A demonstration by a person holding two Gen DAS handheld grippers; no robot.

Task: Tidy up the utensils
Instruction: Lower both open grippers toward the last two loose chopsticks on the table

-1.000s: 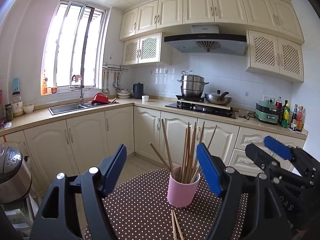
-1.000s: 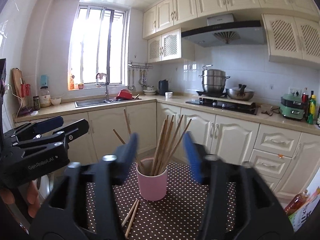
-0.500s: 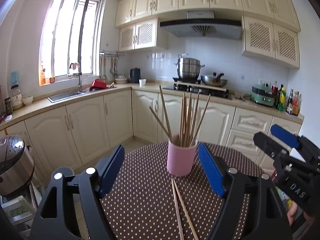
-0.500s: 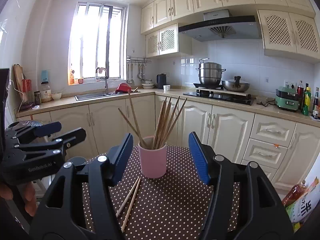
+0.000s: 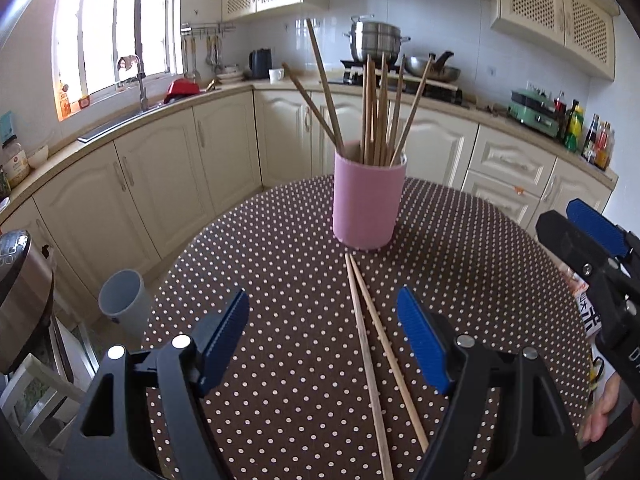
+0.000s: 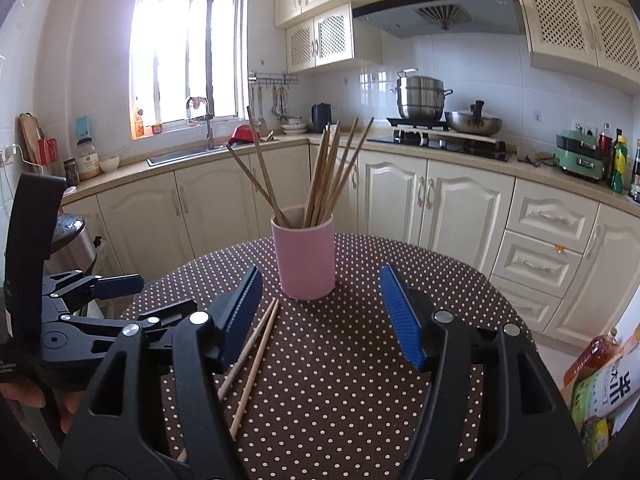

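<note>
- Pink cup (image 5: 369,200) stands upright toward the far side of the round table (image 5: 260,264), on its brown polka-dot cloth; a bundle of wooden chopsticks (image 5: 376,112) already stands in it, fanned out, two of them leaning left.
- Two loose chopsticks (image 5: 366,344) lie flat on the cloth just in front of the cup, far tips close together near its base, near ends spreading apart toward the camera.
- Left gripper (image 5: 322,338): jaws spread wide, nothing between them. It hovers over the cloth with the loose pair lying under its right half.
- Right gripper (image 6: 320,316): jaws likewise wide apart and empty, aimed at the cup; in its view the loose pair lies by its left finger.
- Progress, as judged: most of the sorting looks done. What remains on show is the loose pair, not yet picked up.
- Likely next: close on the pair, lift, stand them in the cup. Thin sticks lying flat may roll or split apart in the pinch.
</note>
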